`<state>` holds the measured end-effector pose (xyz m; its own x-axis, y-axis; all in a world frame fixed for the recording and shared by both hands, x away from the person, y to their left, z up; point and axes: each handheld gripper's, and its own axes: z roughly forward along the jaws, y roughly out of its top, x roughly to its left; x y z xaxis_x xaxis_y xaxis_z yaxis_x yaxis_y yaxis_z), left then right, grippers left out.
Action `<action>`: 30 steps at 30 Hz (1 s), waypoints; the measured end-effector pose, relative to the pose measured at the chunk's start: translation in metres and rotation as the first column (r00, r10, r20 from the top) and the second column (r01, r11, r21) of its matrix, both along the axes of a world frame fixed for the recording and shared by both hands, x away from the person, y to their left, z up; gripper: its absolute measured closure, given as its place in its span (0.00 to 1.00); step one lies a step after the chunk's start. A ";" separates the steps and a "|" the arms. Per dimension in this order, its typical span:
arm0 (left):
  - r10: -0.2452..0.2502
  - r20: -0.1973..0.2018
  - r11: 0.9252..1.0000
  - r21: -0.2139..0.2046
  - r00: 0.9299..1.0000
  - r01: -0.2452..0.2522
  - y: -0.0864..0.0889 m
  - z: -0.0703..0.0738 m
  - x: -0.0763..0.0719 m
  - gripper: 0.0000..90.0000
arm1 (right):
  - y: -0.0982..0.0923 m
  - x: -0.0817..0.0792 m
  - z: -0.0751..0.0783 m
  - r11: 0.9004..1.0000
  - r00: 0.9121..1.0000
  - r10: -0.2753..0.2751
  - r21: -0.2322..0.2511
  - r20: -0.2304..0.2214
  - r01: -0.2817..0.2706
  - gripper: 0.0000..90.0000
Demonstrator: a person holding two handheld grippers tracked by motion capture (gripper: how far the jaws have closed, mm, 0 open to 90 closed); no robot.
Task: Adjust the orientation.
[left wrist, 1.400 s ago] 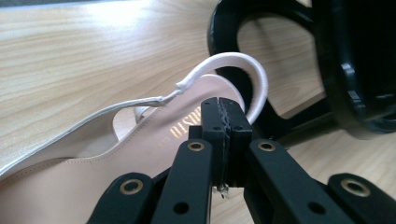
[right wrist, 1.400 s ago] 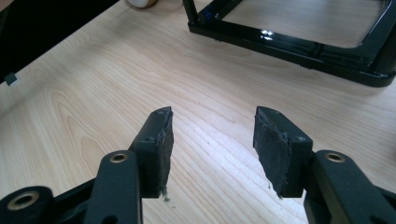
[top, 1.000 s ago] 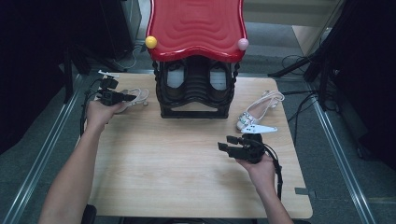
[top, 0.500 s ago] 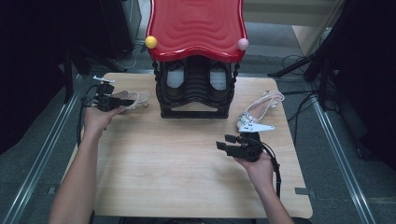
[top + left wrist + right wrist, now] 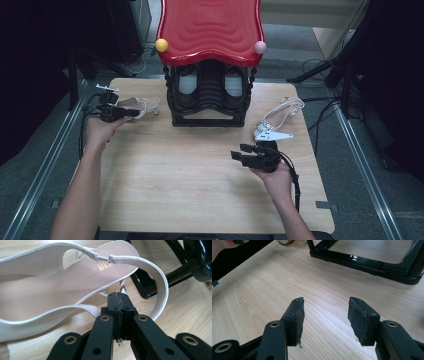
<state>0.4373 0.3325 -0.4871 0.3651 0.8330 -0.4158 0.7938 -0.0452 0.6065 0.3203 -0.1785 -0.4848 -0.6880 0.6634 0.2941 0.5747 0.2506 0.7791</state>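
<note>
- The left gripper (image 5: 119, 305) is clenched tight, its jaws pressed face to face at the open back end of a pale sandal (image 5: 62, 287). I cannot tell whether a thin strap is pinched between the pads; in the left gripper view the sling strap (image 5: 160, 290) loops around the tips and looks free.
- That sandal (image 5: 140, 106) lies on the counter (image 5: 200, 170) at its far left, just beside the black rack (image 5: 209, 100) with the red wavy top (image 5: 210, 30).
- The right gripper (image 5: 325, 315) is released, jaws wide apart over bare wood with nothing between them; in the high view it (image 5: 248, 156) hovers near a second, white sandal (image 5: 275, 125) at the right.
- Risk: if the left jaws hold nothing, a lift would leave the sandal behind, or the strap could snag on the tips and drag the shoe sideways.
- Risk: if only the thin strap is caught, the shoe would likely swing and tilt, and the strap could slip out.
- Risk: the sandal sits close to the rack's foot (image 5: 160, 282), so a pull toward it could knock the shoe against the frame.
- Writing: a gold stamp on the insole (image 5: 103, 265) is partly hidden by the strap; the letters "TO" can be made out, the rest is unreadable.
</note>
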 end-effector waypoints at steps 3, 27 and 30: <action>0.006 -0.006 1.000 0.006 1.000 -0.005 0.004 -0.001 -0.003 1.00 | 0.002 0.002 0.000 1.000 1.000 0.009 0.006 0.002 -0.009 0.54; 0.056 0.010 0.998 0.038 0.998 -0.056 0.023 0.009 -0.029 1.00 | 0.023 0.013 0.000 0.998 0.998 0.070 0.002 0.001 -0.070 0.54; 0.045 0.025 0.997 0.055 0.999 -0.046 0.014 0.015 -0.027 1.00 | 0.022 0.012 0.001 0.998 0.998 0.066 0.001 0.002 -0.066 0.54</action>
<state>0.4101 0.3469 -0.4725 0.3357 0.8703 -0.3603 0.7813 -0.0436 0.6226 0.3321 -0.1560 -0.4839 -0.7310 0.6161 0.2934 0.5554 0.2873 0.7804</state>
